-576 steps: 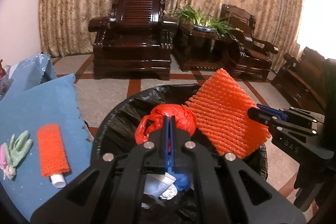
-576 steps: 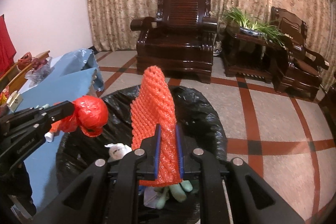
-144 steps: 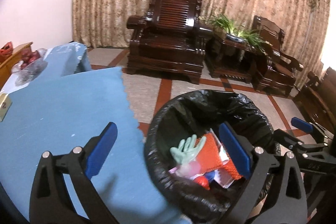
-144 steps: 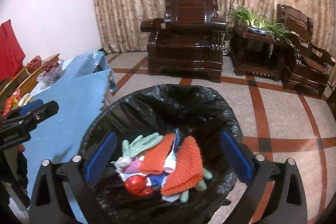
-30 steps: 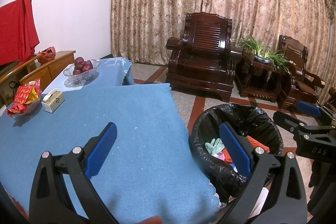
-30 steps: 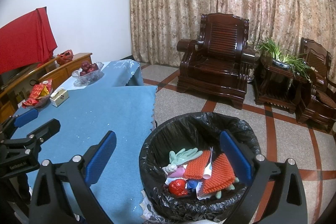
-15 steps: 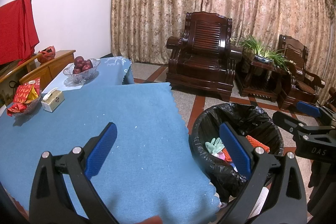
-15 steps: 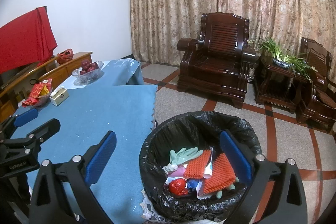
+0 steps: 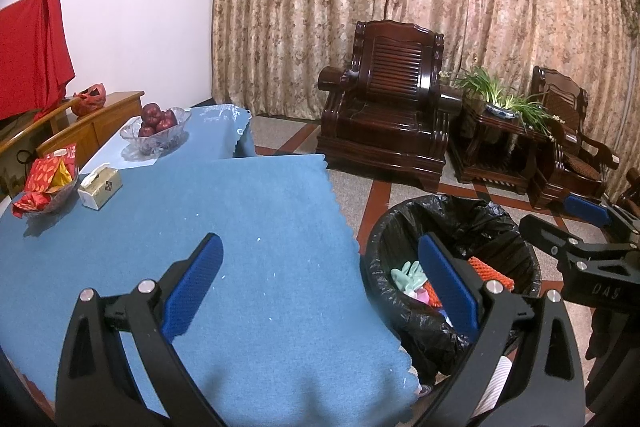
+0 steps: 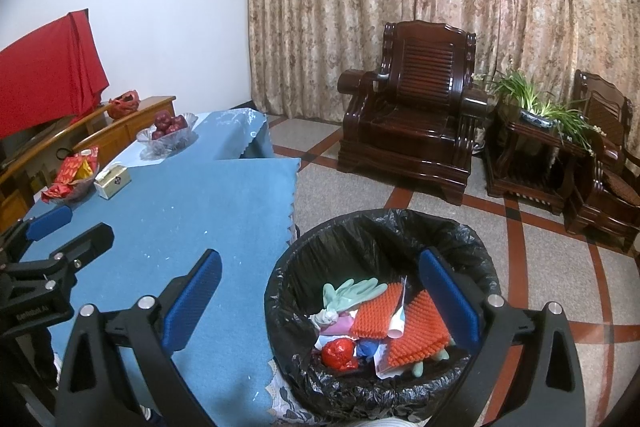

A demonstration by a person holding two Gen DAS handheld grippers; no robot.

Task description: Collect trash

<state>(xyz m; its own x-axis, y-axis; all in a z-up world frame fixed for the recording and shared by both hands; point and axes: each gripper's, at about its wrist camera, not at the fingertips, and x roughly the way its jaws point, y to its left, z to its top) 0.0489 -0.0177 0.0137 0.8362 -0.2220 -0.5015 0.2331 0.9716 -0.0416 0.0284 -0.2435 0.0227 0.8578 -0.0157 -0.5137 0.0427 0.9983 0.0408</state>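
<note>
A round bin with a black bag [image 10: 376, 227] stands on the floor beside the blue-clothed table [image 10: 192, 211]. In it lie orange foam nets [image 10: 416, 335], a green glove [image 10: 348, 291], a red bag ball [image 10: 338, 353] and paper scraps. The bin also shows in the left wrist view [image 9: 460, 223]. My left gripper [image 9: 320, 287] is open and empty above the table's near right edge. My right gripper [image 10: 320, 303] is open and empty above the bin's near left rim. Each gripper shows in the other's view, the right gripper [image 9: 576, 227] and the left gripper [image 10: 64, 231].
At the table's far left stand a glass fruit bowl [image 9: 156, 131], a tissue box [image 9: 99, 187] and a dish of red packets [image 9: 44, 187]. Dark wooden armchairs [image 9: 384, 119] and a plant stand [image 9: 500, 139] line the curtained wall.
Since 19 s ago the red bag and orange net were dropped in the bin, and both grippers opened and drew back. Over the last second almost nothing moved.
</note>
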